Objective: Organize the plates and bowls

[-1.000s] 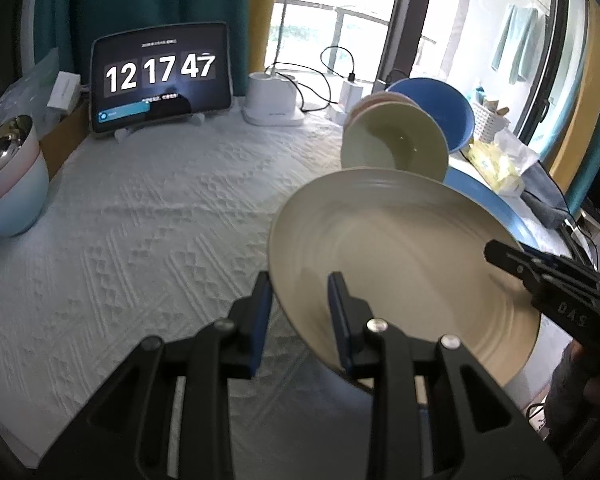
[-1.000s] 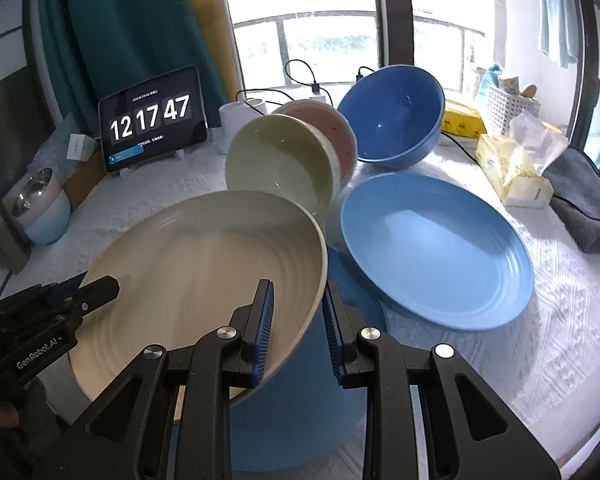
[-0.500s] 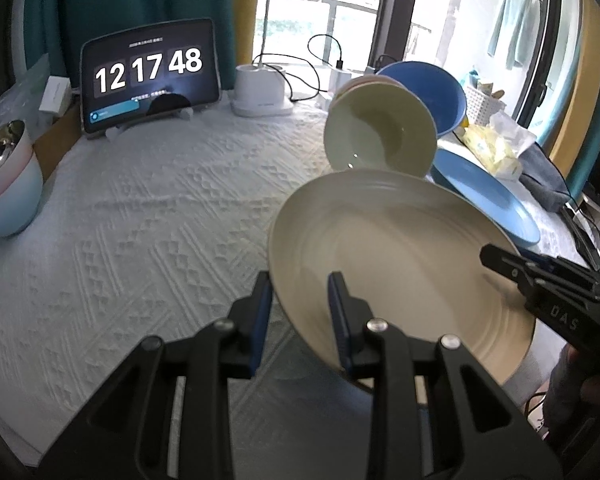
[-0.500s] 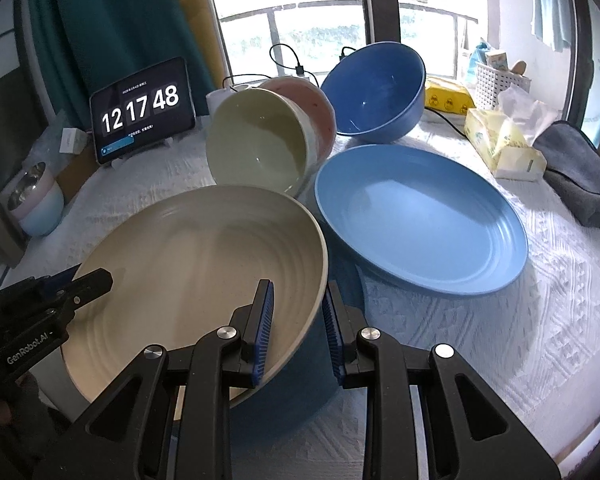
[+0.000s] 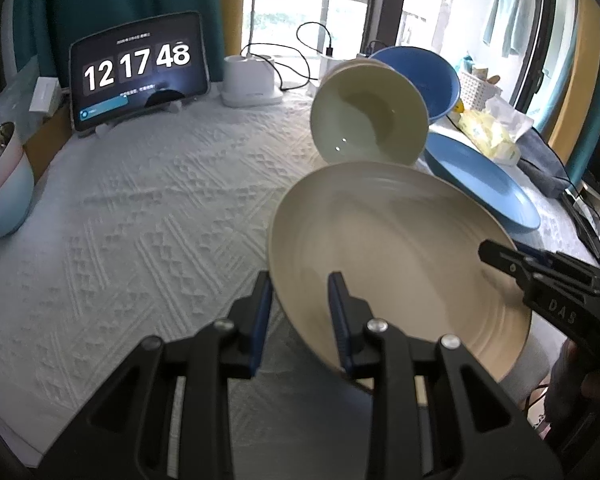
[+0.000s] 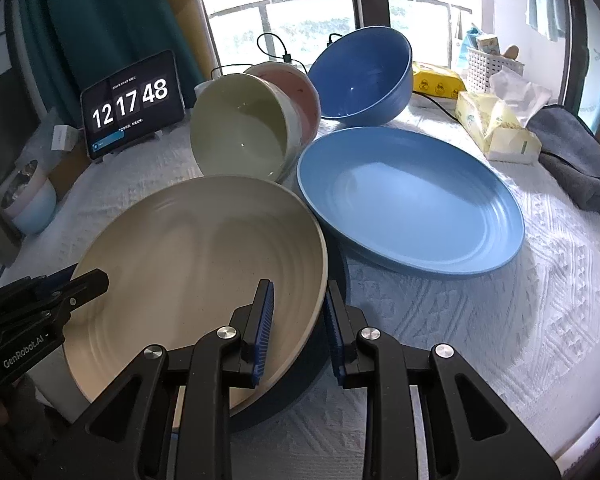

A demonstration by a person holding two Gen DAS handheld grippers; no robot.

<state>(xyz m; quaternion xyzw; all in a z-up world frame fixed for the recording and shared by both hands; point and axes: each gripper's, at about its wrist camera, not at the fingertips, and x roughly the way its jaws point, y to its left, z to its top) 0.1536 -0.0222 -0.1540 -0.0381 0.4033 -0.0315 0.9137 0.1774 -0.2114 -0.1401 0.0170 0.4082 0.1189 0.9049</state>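
A large cream plate [image 5: 392, 248] is held in the air above the table by both grippers. My left gripper [image 5: 300, 312] is shut on its left rim. My right gripper [image 6: 298, 316] is shut on its right rim; the plate also shows in the right wrist view [image 6: 196, 264]. A large blue plate [image 6: 412, 200] lies flat on the table to the right. Behind it, a cream bowl [image 6: 240, 140], a pink bowl [image 6: 300, 92] and a blue bowl [image 6: 364, 76] stand tilted on their sides.
A tablet clock [image 5: 140, 68] and a white charger [image 5: 252, 80] stand at the back. A pale bowl with a metal bowl inside [image 5: 0, 184] sits at the far left. A tissue pack [image 6: 496, 128] and a grey cloth [image 6: 572, 148] lie at the right.
Both grippers have lifted the cream plate higher and drawn it back a little. The blue plate and the bowls have not moved.
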